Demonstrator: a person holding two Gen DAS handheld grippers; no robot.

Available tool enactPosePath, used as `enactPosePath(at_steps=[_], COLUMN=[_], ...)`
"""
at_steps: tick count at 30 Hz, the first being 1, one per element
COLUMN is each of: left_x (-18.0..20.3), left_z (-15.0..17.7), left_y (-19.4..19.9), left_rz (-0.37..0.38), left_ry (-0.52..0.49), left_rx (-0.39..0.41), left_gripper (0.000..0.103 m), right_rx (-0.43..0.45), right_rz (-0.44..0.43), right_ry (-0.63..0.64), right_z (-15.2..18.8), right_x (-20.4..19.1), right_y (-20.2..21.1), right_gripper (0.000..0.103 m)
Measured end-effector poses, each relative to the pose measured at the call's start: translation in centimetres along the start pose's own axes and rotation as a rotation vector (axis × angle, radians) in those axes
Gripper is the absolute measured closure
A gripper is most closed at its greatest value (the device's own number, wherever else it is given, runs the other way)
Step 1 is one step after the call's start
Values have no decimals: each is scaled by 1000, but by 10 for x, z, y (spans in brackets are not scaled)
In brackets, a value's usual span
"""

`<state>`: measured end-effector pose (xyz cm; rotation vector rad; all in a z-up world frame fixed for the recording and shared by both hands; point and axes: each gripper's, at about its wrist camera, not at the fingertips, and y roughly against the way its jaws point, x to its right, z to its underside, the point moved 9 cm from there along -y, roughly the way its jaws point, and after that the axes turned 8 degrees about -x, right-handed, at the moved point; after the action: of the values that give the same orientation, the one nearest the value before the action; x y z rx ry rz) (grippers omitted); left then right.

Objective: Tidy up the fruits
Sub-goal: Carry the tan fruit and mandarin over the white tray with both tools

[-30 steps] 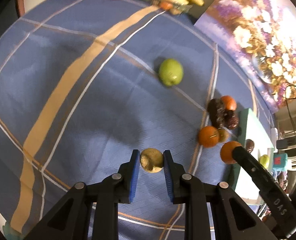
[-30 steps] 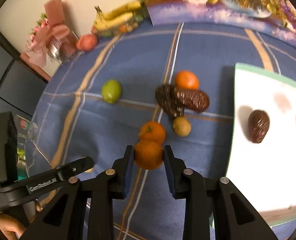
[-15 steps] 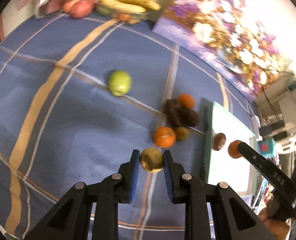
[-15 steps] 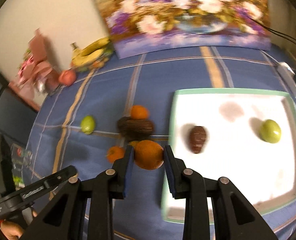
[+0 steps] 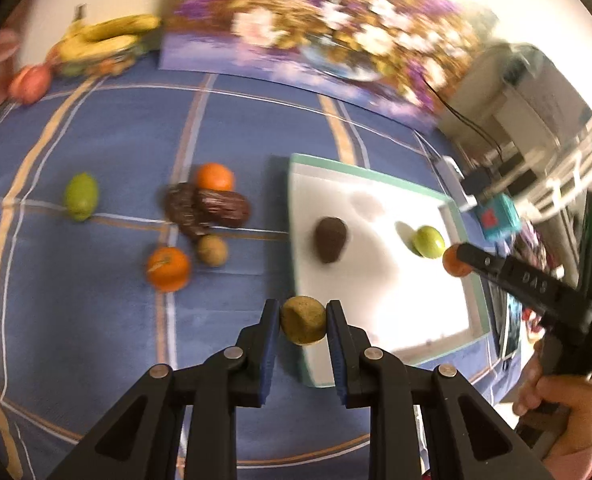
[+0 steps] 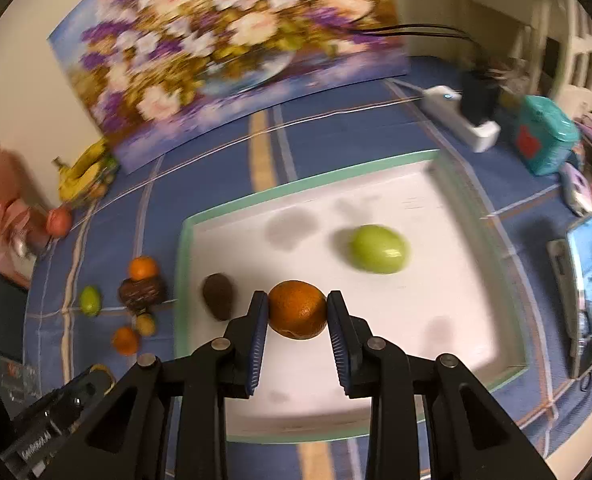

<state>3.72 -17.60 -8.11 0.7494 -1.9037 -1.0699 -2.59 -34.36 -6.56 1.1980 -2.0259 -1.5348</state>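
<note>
Two fruits are carried at once: the left gripper [image 5: 303, 322] is clamped on a kiwi [image 5: 302, 319] at the tray's [image 5: 376, 174] near-left corner, and the right gripper [image 6: 297, 314] pinches an orange [image 6: 298, 309] above the tray's near half. To place them well, I would lower each until it touches the tray floor before letting go, since round fruit rolls; the orange should land clear of the avocado [image 6: 218, 295] to its left and the green fruit [image 6: 379, 249] farther right. Both grippers point forward and tilt down. Left of the tray, on the tabletop [image 5: 95, 300], more fruit waits.
</note>
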Motion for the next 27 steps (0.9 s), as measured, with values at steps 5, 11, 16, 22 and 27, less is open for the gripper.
enactPosePath(at_steps=[5,11,16,22,27], left_x=[31,49,50,49,49], left_z=[3,6,6,8,9], left_y=[-13,-26,-39,-50,-56], left_rz=[-2,-14,-20,-26,-34], left_ry=[-96,-157,-160,-160,-171], left_rx=[-13,-29,-52,-83,-88], left_gripper=[78,78,78,78,78], right_rx=[19,30,30,9,-13], right_rz=[25,50,60,69,78], right_ry=[-45,-50,-55,-56,-54], right_z=[-4,-5,-5,-2,1], right_x=[26,40,45,47,48], right_y=[7,12,13,7,0], right_gripper=[72,72,72,72,72])
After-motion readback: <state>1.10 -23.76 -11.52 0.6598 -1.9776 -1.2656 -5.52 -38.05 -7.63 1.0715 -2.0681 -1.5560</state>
